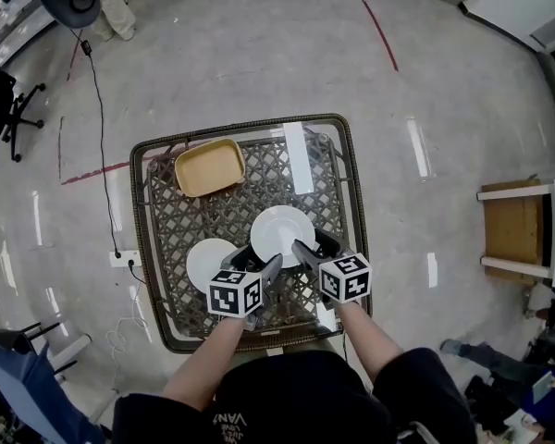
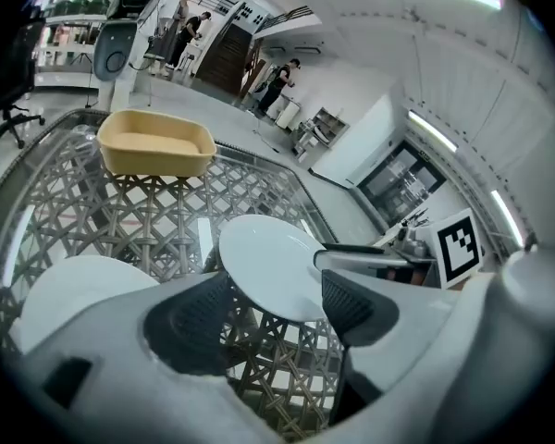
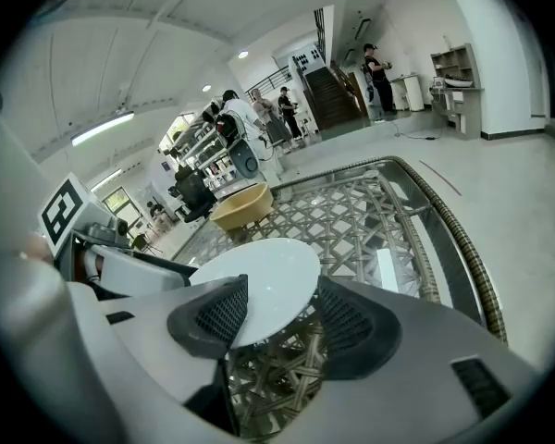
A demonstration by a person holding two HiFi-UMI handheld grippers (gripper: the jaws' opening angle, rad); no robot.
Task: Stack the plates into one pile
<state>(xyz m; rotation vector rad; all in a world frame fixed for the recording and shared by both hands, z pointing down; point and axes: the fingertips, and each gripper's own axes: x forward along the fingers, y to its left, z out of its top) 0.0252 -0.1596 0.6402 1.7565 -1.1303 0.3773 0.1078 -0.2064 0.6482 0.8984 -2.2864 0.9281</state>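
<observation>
Wicker table under glass carries two white plates. Both pairs of jaws stand wide, the larger plate reaching between those of the right gripper. The smaller plate lies left of the left gripper. Best to seat the rim deep, then close squarely.

White lettering starting "VAN" was made out on the person's black top (the remaining letters were too small and creased to be read). Nothing else legible was found.
</observation>
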